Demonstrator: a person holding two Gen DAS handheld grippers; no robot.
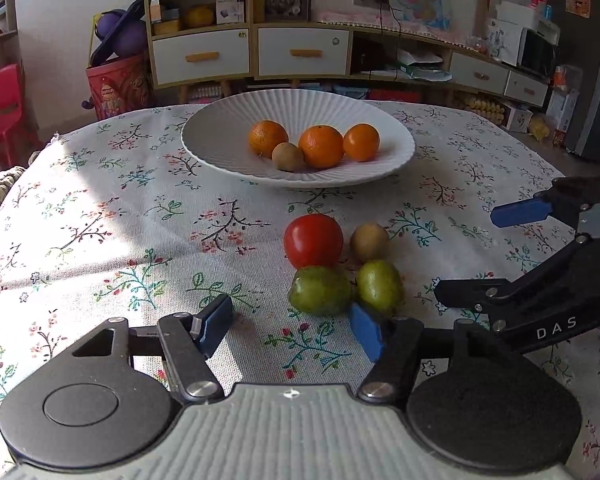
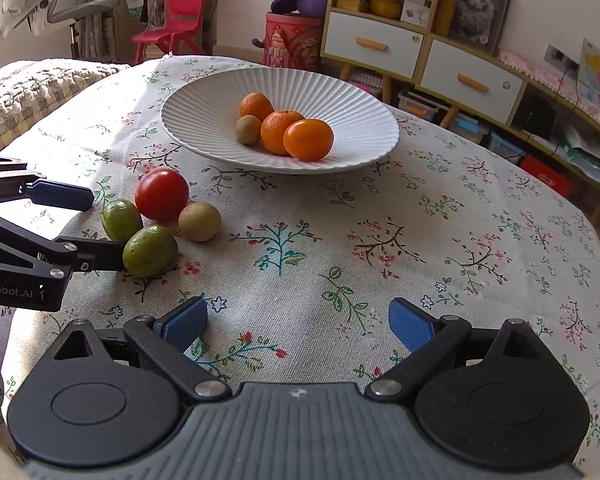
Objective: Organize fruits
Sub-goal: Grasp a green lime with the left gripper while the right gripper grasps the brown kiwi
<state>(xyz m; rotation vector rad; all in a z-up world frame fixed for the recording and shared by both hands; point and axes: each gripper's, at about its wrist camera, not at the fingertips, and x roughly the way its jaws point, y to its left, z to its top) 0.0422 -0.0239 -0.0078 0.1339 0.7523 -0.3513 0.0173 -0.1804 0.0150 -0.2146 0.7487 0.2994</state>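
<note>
A white ribbed bowl on the floral tablecloth holds three oranges and a brown kiwi. In front of it on the cloth lie a red tomato, a brown kiwi and two green fruits. My left gripper is open just short of the green fruits, its right pad beside them. My right gripper is open and empty over bare cloth, to the right of the fruit group.
The round table's floral cloth runs to its edges all round. Behind stand drawer cabinets, a red bin and a red chair. A quilted cushion lies at the table's left.
</note>
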